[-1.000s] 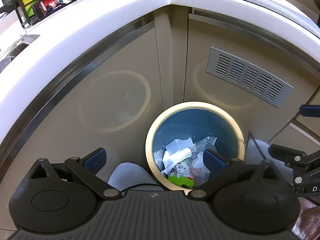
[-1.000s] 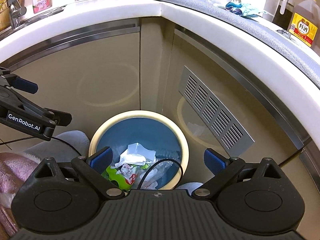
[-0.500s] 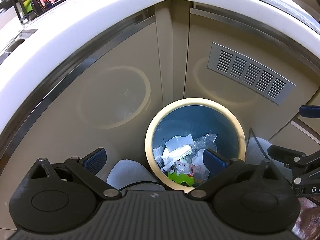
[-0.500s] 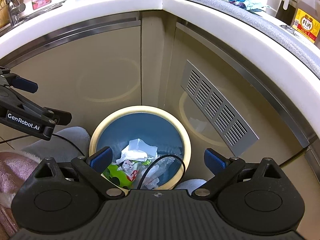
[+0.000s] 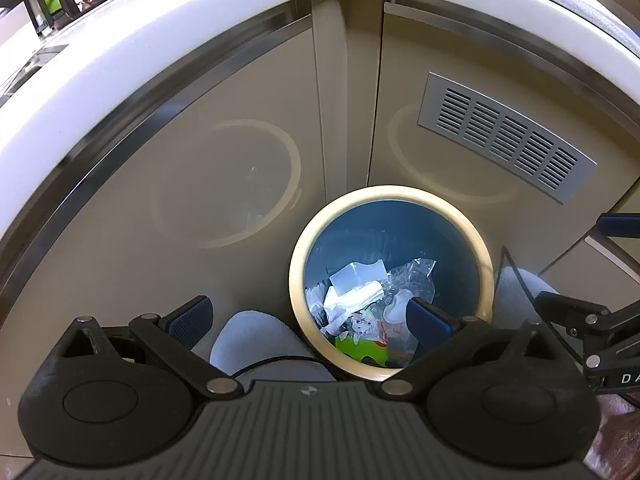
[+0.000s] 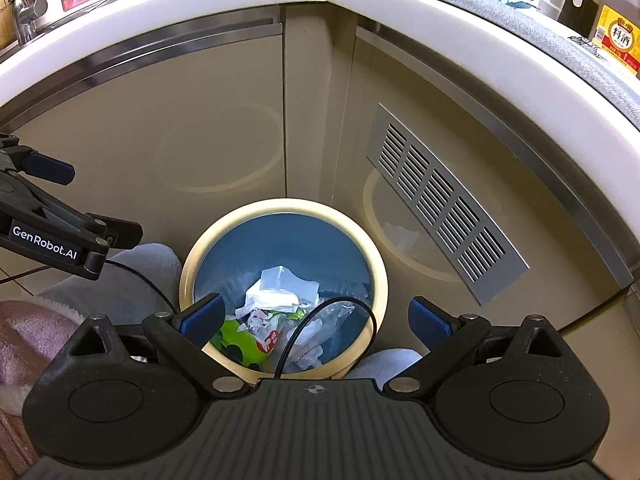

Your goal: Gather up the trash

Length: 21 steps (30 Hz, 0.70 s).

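Down in the cabinet corner sits the blue bin (image 5: 472, 240) with trash (image 5: 360, 304) inside – left gripper (image 5: 308, 320) and right gripper (image 6: 316, 320) both hover above it, jaws spread wide, holding nothing.

The black left tool with blue finger pads (image 5: 308, 320) points downward, its fingers spread wide and holding nothing. The matching black right tool (image 6: 316, 318) hangs just beside it, likewise spread and empty.
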Each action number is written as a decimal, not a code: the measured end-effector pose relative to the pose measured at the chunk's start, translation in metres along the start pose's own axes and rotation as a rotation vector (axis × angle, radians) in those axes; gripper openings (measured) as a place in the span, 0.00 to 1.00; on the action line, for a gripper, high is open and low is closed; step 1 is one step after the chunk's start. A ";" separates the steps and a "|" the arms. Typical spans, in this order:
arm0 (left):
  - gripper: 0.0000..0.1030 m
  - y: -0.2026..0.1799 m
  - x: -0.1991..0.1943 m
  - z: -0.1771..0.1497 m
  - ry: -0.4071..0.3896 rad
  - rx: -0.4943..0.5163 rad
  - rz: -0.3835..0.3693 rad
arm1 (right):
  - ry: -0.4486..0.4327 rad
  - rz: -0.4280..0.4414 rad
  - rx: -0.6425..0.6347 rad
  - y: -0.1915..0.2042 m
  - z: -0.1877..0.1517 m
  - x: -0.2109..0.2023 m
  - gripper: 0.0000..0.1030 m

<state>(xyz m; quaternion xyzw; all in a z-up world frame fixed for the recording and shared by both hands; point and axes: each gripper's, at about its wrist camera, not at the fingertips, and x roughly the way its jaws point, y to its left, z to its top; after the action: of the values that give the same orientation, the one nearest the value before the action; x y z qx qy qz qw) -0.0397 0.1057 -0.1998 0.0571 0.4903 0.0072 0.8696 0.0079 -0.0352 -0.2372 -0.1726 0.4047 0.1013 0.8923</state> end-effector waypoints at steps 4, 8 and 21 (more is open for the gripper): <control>1.00 0.000 0.002 0.000 0.006 0.004 0.000 | 0.008 0.002 0.004 -0.001 0.000 0.003 0.96; 1.00 0.000 0.005 -0.001 0.013 0.005 -0.002 | 0.017 0.006 0.007 -0.002 -0.001 0.006 0.96; 1.00 -0.001 0.008 -0.001 0.012 0.020 0.000 | 0.031 0.016 0.013 -0.004 -0.002 0.012 0.96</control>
<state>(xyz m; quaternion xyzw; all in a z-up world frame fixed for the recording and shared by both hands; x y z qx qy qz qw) -0.0368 0.1056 -0.2074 0.0656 0.4958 0.0028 0.8660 0.0161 -0.0390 -0.2467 -0.1652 0.4206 0.1029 0.8861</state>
